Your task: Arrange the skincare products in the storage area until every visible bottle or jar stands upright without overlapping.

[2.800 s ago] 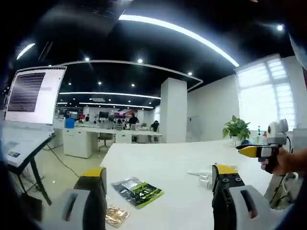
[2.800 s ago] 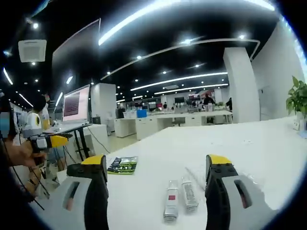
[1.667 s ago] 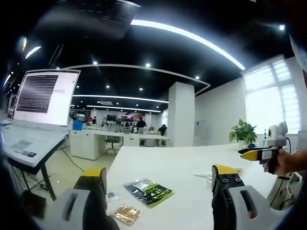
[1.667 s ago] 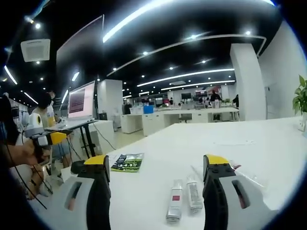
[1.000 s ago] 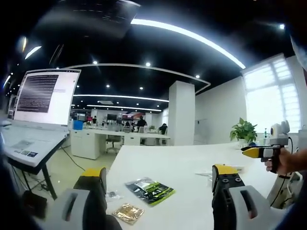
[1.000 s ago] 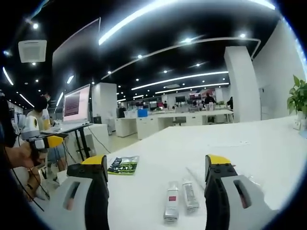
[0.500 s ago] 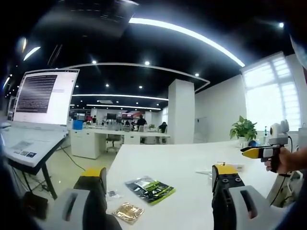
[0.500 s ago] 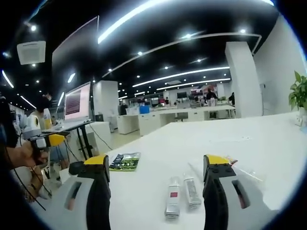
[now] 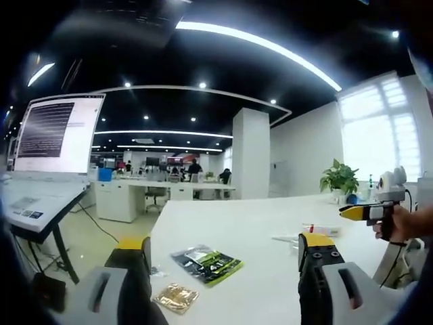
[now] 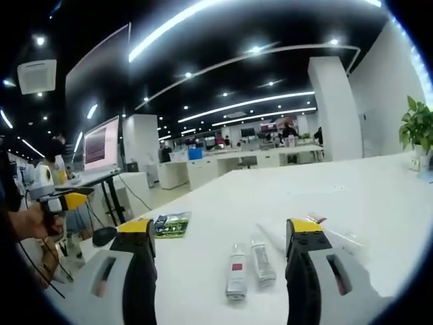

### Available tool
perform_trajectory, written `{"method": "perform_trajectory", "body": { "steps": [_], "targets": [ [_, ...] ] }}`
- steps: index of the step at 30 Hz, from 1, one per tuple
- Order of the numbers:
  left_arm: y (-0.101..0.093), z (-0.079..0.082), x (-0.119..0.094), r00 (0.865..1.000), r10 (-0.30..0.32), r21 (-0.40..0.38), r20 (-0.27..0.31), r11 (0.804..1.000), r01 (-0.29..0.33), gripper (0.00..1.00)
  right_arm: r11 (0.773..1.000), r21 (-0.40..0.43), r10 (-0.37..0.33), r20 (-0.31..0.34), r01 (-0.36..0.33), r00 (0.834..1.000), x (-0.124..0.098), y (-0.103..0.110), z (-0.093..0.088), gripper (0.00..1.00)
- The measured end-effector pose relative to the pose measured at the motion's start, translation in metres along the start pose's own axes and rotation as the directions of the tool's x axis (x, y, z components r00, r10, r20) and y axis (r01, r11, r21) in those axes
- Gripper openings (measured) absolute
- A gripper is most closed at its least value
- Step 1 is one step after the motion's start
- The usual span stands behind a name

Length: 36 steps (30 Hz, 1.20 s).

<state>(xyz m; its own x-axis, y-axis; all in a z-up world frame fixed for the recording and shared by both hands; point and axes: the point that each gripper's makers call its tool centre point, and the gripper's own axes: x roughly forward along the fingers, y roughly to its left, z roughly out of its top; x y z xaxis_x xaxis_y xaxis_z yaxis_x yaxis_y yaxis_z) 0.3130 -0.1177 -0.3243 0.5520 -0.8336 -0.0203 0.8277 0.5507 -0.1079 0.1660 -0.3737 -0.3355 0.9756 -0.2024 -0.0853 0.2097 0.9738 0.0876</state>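
Observation:
Two small silver tubes lie flat on the white table (image 10: pixel 352 196) between my right gripper's jaws: one with a red label (image 10: pixel 235 273), the other (image 10: pixel 261 263) just to its right. My right gripper (image 10: pixel 220 233) is open above the table, nothing in it. My left gripper (image 9: pixel 223 245) is open too, over the table's near end. A green-and-black sachet (image 9: pixel 206 262) and a gold foil sachet (image 9: pixel 174 297) lie flat ahead of it. The right gripper (image 9: pixel 369 211) shows at the right of the left gripper view, held by a hand. The left gripper (image 10: pixel 64 201) shows at the left of the right gripper view.
The green sachet (image 10: pixel 170 225) also lies near the table's left edge in the right gripper view. A clear wrapper (image 10: pixel 335 233) lies right of the tubes. A monitor on a stand (image 9: pixel 49 135) rises left of the table. A potted plant (image 9: pixel 338 179) sits at the far end.
Both views have shifted slightly as the hands drift. The tubes and sachets lie where they were, and both grippers stay open.

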Motion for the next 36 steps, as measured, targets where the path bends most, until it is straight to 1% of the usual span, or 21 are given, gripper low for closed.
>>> {"method": "perform_trajectory", "body": {
  "steps": [3,7,10,14,15,16,18,19,22,24,25,26,27,28,29,30,32,33,34,35,36],
  "targets": [
    [-0.002,-0.002,0.001,1.000,-0.006,-0.005,-0.005,1.000,0.006,0.92,1.000,-0.008,-0.008,-0.010,0.008,1.000,0.001,-0.004,-0.001,0.78],
    [-0.005,-0.004,0.004,1.000,-0.019,-0.001,-0.016,1.000,0.019,0.92,1.000,-0.005,-0.027,-0.016,0.027,0.999,0.002,-0.015,0.001,0.78],
    [-0.006,-0.005,0.005,1.000,-0.024,-0.002,-0.018,1.000,0.024,0.92,1.000,-0.001,-0.028,-0.024,0.028,0.999,0.004,-0.022,0.001,0.76],
    [-0.006,-0.008,0.006,0.999,-0.026,-0.007,-0.024,1.000,0.025,0.92,1.000,-0.008,-0.022,-0.077,0.021,0.997,0.011,-0.034,-0.004,0.71],
    [-0.006,-0.009,0.007,0.999,-0.025,-0.010,-0.025,1.000,0.025,0.92,1.000,-0.007,-0.024,-0.100,0.023,0.995,0.015,-0.042,-0.007,0.70],
    [-0.007,-0.009,0.007,0.999,-0.026,-0.010,-0.025,1.000,0.025,0.92,1.000,-0.011,-0.025,-0.107,0.024,0.994,0.016,-0.044,-0.008,0.69],
    [-0.009,-0.009,0.009,0.999,-0.034,-0.007,-0.026,0.999,0.034,0.92,0.999,-0.041,-0.033,-0.186,0.026,0.982,0.022,-0.058,-0.017,0.67],
    [-0.010,-0.008,0.010,0.999,-0.037,-0.005,-0.026,0.999,0.037,0.92,0.999,-0.045,-0.023,-0.228,0.013,0.973,0.026,-0.062,-0.021,0.65],
    [-0.012,-0.008,0.011,0.999,-0.042,-0.008,-0.024,0.999,0.042,0.92,0.999,-0.038,0.005,-0.275,-0.016,0.961,0.040,-0.074,-0.022,0.61],
    [-0.014,-0.008,0.011,0.999,-0.044,-0.009,-0.024,0.999,0.043,0.92,0.998,-0.051,0.008,-0.312,-0.025,0.950,0.051,-0.083,-0.023,0.58],
    [-0.014,-0.008,0.011,0.999,-0.044,-0.008,-0.023,0.999,0.044,0.92,0.998,-0.049,0.011,-0.309,-0.028,0.951,0.054,-0.085,-0.022,0.54],
    [-0.015,-0.008,0.010,0.999,-0.045,-0.007,-0.022,0.999,0.045,0.92,0.998,-0.030,0.041,-0.350,-0.055,0.936,0.063,-0.087,-0.025,0.52],
    [-0.015,-0.008,0.010,0.999,-0.045,-0.006,-0.022,0.999,0.045,0.92,0.998,-0.027,0.042,-0.351,-0.055,0.935,0.066,-0.089,-0.025,0.51],
    [-0.015,-0.008,0.009,0.999,-0.044,-0.006,-0.024,0.999,0.044,0.92,0.999,-0.002,0.048,-0.349,-0.051,0.936,0.074,-0.092,-0.025,0.51],
    [-0.015,-0.008,0.008,0.999,-0.043,-0.006,-0.025,0.999,0.043,0.92,0.998,0.037,0.063,-0.355,-0.054,0.933,0.078,-0.092,-0.026,0.51],
    [-0.015,-0.008,0.007,0.999,-0.042,-0.005,-0.024,0.999,0.042,0.92,0.997,0.044,0.072,-0.366,-0.060,0.928,0.080,-0.092,-0.027,0.48],
    [-0.015,-0.009,0.004,0.999,-0.037,-0.008,-0.025,0.999,0.037,0.92,0.998,0.032,0.068,-0.400,-0.060,0.914,0.091,-0.100,-0.033,0.47],
    [-0.014,-0.010,0.003,0.999,-0.034,-0.012,-0.025,0.999,0.033,0.92,0.997,-0.011,0.062,-0.437,-0.074,0.898,0.094,-0.104,-0.040,0.47],
    [-0.014,-0.011,0.002,0.999,-0.030,-0.015,-0.027,0.999,0.029,0.92,0.997,-0.016,0.060,-0.452,-0.076,0.890,0.097,-0.105,-0.043,0.47],
    [-0.015,-0.012,0.001,0.999,-0.029,-0.015,-0.028,0.999,0.028,0.92,0.997,-0.016,0.062,-0.458,-0.078,0.887,0.098,-0.105,-0.045,0.47],
    [-0.015,-0.012,0.001,0.999,-0.028,-0.016,-0.028,0.999,0.027,0.92,0.996,-0.004,0.073,-0.470,-0.084,0.880,0.102,-0.105,-0.048,0.47]
  ]
}}
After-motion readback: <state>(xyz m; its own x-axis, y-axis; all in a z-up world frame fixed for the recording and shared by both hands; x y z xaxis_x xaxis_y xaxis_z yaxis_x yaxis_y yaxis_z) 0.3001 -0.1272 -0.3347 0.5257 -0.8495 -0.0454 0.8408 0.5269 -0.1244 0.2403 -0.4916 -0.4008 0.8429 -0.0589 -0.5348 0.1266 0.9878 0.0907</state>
